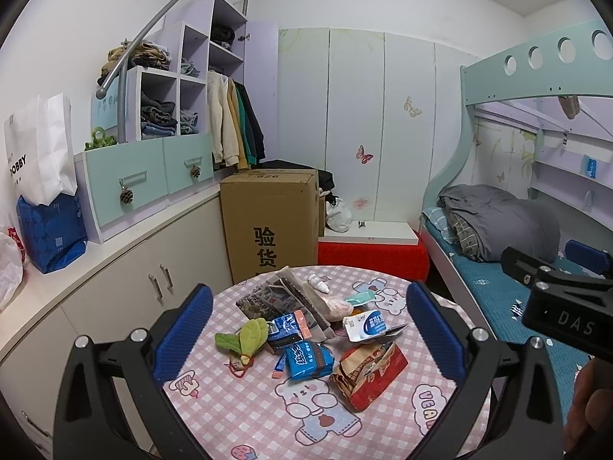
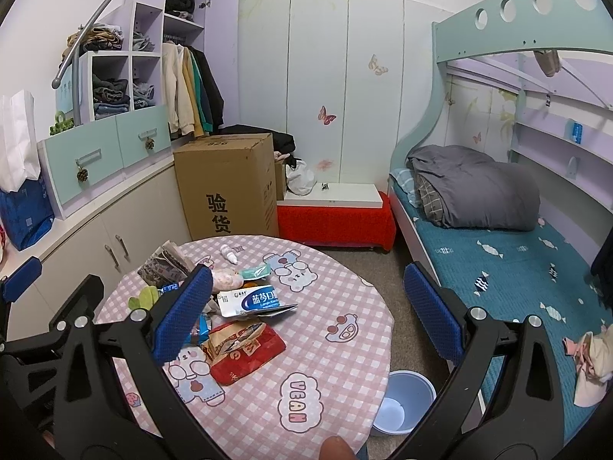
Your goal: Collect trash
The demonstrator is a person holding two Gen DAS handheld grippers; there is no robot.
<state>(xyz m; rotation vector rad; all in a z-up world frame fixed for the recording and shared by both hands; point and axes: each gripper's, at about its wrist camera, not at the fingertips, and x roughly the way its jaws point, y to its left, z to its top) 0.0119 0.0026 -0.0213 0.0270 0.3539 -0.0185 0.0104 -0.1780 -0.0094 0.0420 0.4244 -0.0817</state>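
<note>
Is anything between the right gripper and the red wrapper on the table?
Nothing visible: the right gripper, jaws open, hangs above the table with open air down to the red wrapper.

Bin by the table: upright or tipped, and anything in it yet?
Upright. The bin stands on the floor beside the table, mouth up. Its visible inside looks empty; the table edge hides part.

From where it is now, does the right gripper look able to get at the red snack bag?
Probably yes. The right gripper hangs open above the table, and the red snack bag lies on top near the pile's front edge with nothing covering it.
</note>
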